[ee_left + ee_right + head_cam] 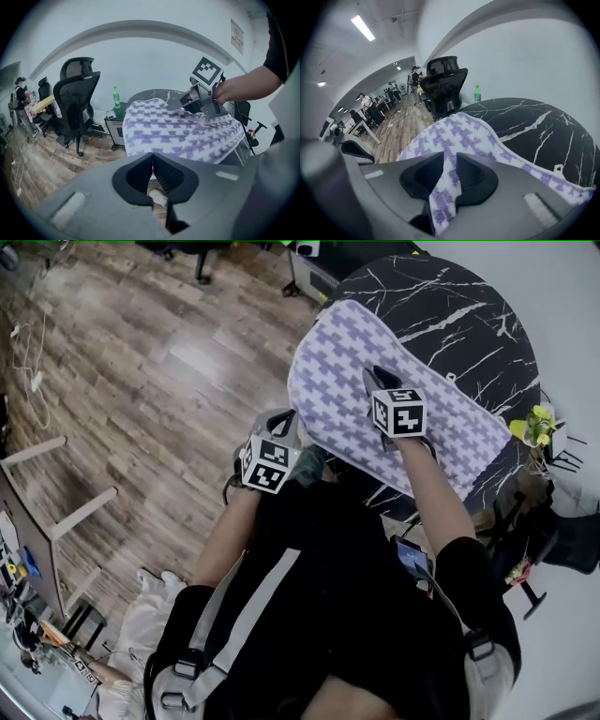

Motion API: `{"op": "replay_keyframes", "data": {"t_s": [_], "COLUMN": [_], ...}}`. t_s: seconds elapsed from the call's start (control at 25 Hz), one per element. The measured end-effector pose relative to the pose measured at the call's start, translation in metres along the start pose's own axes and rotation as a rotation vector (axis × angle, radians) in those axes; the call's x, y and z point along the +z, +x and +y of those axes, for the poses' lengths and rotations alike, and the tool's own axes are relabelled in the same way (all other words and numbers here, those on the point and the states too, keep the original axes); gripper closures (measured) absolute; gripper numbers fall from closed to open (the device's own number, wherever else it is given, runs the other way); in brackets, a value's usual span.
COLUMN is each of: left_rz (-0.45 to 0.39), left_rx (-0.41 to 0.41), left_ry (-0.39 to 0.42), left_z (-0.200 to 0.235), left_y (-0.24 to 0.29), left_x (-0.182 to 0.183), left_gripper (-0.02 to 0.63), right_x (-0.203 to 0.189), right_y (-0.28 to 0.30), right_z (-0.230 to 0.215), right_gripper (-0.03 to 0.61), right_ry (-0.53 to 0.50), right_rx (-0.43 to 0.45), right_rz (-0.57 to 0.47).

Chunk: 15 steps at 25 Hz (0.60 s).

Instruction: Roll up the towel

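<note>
Left gripper view: chair (77, 101), bottle (116, 97) beyond towel (178, 133).

We read no legible text: wall notice (237, 36) at two o'clock too small, green bottle (116, 97) label at ten o'clock unreadable.

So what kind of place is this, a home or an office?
Probably an open-plan office: black high-back swivel chairs, white desks with people at them, and long ceiling strip lights.
</note>
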State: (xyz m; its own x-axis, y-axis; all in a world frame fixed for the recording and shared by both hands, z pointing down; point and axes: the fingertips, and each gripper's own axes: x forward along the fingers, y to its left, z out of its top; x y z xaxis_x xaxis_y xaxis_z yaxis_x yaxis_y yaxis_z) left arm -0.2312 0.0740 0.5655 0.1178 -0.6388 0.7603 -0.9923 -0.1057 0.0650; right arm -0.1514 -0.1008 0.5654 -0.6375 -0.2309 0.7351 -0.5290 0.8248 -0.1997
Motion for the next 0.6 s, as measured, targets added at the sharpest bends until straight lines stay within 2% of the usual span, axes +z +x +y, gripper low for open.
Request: {"op": "replay_keyframes", "data": {"t_s": [0.24,0.44,0.6], "left_rz": [-0.012,-0.009,-0.005], "left_rx": [-0.115,-0.177,-0.203], "left_ry": [0.091,0.164,0.194], "left_z": [-0.046,-0.111,-0.175], "left_y": [0.018,0.035,0.047], "left_x": [0.027,0.043,0.05], "left_gripper": [0.592,0.591,0.584], "right_x": [-0.008,-0.04,-0.073], "right_y": [-0.036,-0.08,-0.122], "right_z": [-0.032,-0.076,-0.112], "right_gripper": [0.486,0.486,0.486], "right_ry": [0.024,0.081,0.144], "right_rx": [-0.07,-0.119,-0.119], "right_rz": [-0.047,-0.087,-0.12]}}
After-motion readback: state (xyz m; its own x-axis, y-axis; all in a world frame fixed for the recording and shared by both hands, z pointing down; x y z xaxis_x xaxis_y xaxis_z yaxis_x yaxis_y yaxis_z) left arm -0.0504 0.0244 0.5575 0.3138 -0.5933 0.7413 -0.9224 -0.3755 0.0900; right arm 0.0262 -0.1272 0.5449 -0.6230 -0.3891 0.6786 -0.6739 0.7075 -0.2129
